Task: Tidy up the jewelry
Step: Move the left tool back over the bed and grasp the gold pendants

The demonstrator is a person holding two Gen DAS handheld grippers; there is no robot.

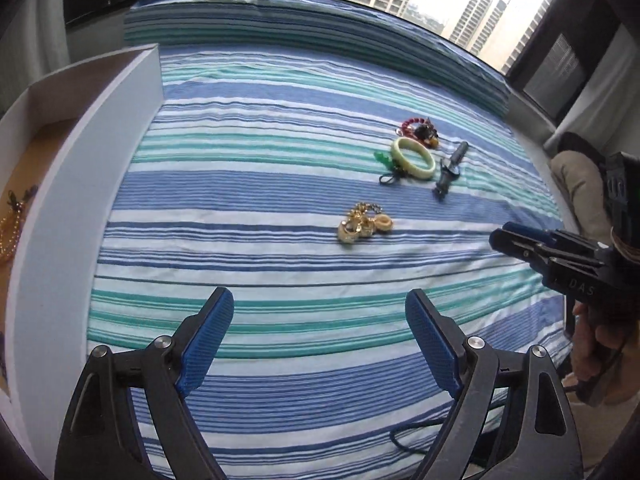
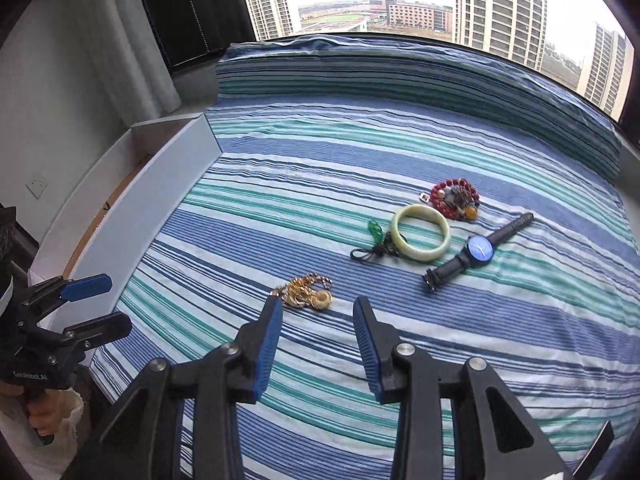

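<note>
Jewelry lies on a striped bedspread (image 2: 280,184): a gold chain heap (image 2: 308,298), a pale jade bangle (image 2: 420,238), a green pendant on a dark cord (image 2: 375,230), a red bead bracelet (image 2: 456,198) and a dark watch (image 2: 478,250). My right gripper (image 2: 319,308) is open with nothing between its blue pads, and the gold heap sits just beyond its left fingertip. My left gripper (image 1: 320,300) stands wide open over bare bedspread, well short of the gold heap (image 1: 364,224). From the left wrist I see the bangle (image 1: 414,159), the watch (image 1: 450,170) and the right gripper (image 1: 505,236).
A white open box (image 1: 100,152) lies along the bed's left side, holding gold beads (image 1: 8,232); it also shows from the right wrist as the white box (image 2: 160,168). My left gripper (image 2: 114,304) hovers by its near end. A striped bolster and a window bound the far side.
</note>
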